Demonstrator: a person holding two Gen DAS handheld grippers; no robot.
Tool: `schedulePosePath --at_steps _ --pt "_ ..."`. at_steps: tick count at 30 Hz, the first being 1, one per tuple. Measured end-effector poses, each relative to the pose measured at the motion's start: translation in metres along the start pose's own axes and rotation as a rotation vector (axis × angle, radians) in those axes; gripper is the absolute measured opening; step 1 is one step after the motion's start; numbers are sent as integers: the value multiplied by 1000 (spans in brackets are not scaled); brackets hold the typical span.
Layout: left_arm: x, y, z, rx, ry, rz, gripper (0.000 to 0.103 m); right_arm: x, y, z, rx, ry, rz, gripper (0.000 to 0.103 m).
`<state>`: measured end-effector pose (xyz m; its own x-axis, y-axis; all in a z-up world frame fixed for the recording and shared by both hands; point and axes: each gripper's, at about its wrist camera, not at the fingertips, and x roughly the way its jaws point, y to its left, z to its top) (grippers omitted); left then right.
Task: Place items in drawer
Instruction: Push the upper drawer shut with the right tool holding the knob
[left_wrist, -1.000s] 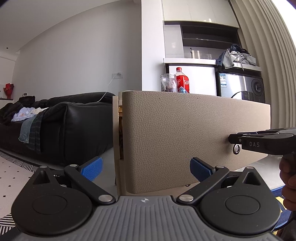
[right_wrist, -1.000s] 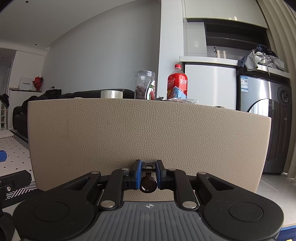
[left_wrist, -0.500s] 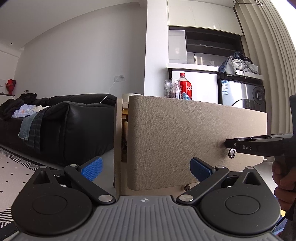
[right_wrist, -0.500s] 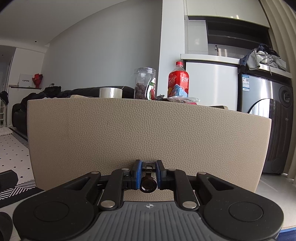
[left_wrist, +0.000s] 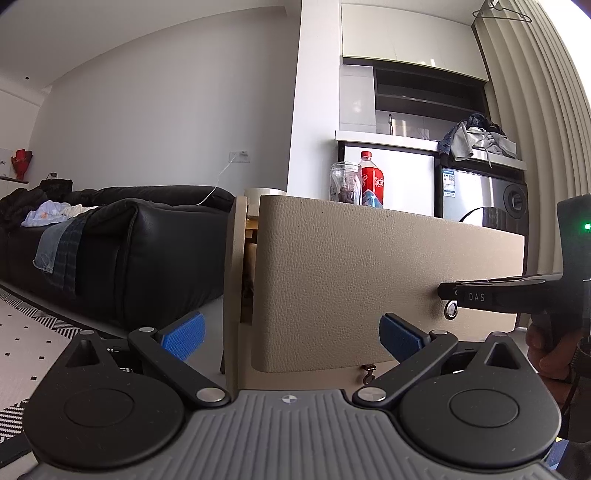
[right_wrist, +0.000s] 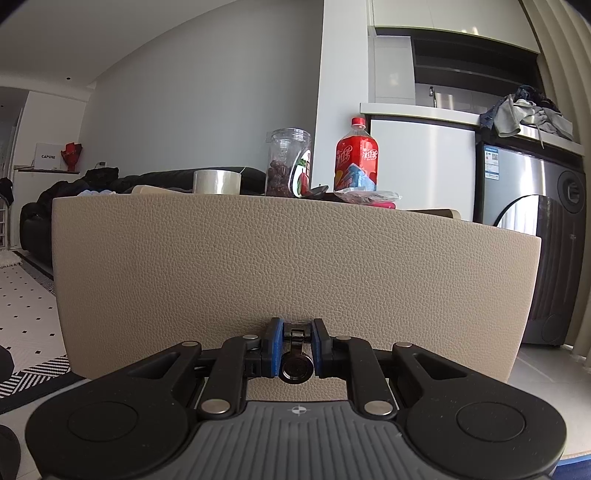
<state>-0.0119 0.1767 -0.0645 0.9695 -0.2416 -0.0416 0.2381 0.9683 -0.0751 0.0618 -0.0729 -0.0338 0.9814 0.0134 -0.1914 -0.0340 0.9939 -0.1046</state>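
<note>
From the left wrist view, the left claw (left_wrist: 291, 338) is spread wide with nothing between its blue pads (left_wrist: 183, 335), low in front of the beige, leather-grained drawer front (left_wrist: 369, 269). The drawer stands pulled out from its frame, a dark gap showing along its left edge. At the right, the right claw (left_wrist: 448, 293), marked "DAS" on its side, reaches in to the small metal ring pull (left_wrist: 451, 309), with a hand (left_wrist: 550, 350) gripping its handle and a green light glowing on the housing above. A clear jar (left_wrist: 345, 182) and a red soda bottle (left_wrist: 371, 184) with a label in Chinese characters rise behind the drawer's top edge, and a black sofa (left_wrist: 129, 251) draped with clothes sits to the left. From the right wrist view, the right claw (right_wrist: 296, 349) is narrow, pinched on the ring pull (right_wrist: 296, 363) low on the drawer front (right_wrist: 295, 266). On the desk behind stand a roll of clear tape (right_wrist: 217, 181), the jar (right_wrist: 289, 162), the soda bottle (right_wrist: 357, 158) and a plastic packet (right_wrist: 364, 196). Far left, a white box (right_wrist: 47, 157) reads "CAPERE", as best I can make out.
</note>
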Motion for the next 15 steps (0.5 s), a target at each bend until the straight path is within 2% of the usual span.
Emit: schedulePosePath --at_steps 15 --pt "0 6 -3 -23 -10 -10 103 14 1 3 -7 4 -8 18"
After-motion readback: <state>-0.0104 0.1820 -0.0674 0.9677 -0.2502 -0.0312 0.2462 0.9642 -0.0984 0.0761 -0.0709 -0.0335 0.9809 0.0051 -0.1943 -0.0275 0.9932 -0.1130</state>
